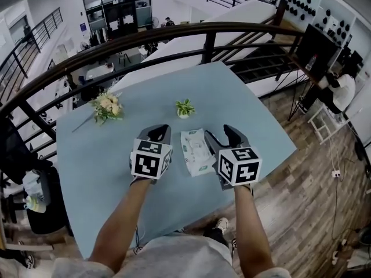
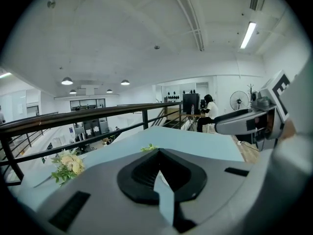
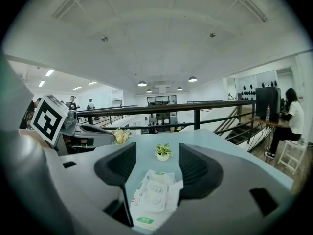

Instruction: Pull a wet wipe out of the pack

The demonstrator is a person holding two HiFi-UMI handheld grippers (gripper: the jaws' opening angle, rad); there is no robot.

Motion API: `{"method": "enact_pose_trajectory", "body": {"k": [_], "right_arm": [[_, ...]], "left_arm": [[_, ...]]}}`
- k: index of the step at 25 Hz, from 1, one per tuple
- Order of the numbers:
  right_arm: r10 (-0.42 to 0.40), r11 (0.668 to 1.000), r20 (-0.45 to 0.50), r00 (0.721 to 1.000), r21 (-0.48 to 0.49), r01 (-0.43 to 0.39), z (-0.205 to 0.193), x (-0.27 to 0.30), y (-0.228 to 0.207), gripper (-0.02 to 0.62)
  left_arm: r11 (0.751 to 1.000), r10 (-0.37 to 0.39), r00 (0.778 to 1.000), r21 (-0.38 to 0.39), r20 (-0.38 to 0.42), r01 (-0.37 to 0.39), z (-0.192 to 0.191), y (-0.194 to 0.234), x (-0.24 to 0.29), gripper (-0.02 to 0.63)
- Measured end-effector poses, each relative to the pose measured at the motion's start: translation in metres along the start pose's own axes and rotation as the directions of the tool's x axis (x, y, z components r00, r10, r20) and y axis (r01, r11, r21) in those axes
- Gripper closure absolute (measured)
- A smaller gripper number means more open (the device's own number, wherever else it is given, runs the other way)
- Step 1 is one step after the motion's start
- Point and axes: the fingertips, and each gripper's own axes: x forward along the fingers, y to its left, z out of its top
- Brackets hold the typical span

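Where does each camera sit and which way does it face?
Head view: on the head, facing down at table, pack, left gripper, right gripper, forearms.
Left gripper view: rides that gripper, faces along shut jaws over the table; right gripper shows.
Right gripper view: faces through open jaws at the pack; left gripper shows.
All share the flowers.

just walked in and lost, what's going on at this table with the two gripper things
A person holds a gripper in each hand over a light blue table. The wet wipe pack lies flat between them, no wipe pulled out yet. The right gripper has its jaws apart, aimed at the pack; the left gripper has its jaws together, empty.
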Motion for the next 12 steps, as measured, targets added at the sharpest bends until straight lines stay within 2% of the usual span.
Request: {"method": "enact_pose_trajectory", "body": {"k": [12], "right_arm": [[0.139, 0.99, -0.018, 0.99, -0.037, -0.139, 0.01, 0.019, -0.021, 0.342]], "left_arm": [[0.989, 0.136, 0.991, -0.049, -0.013, -0.137, 0.009, -0.002, 0.007, 0.612]]}}
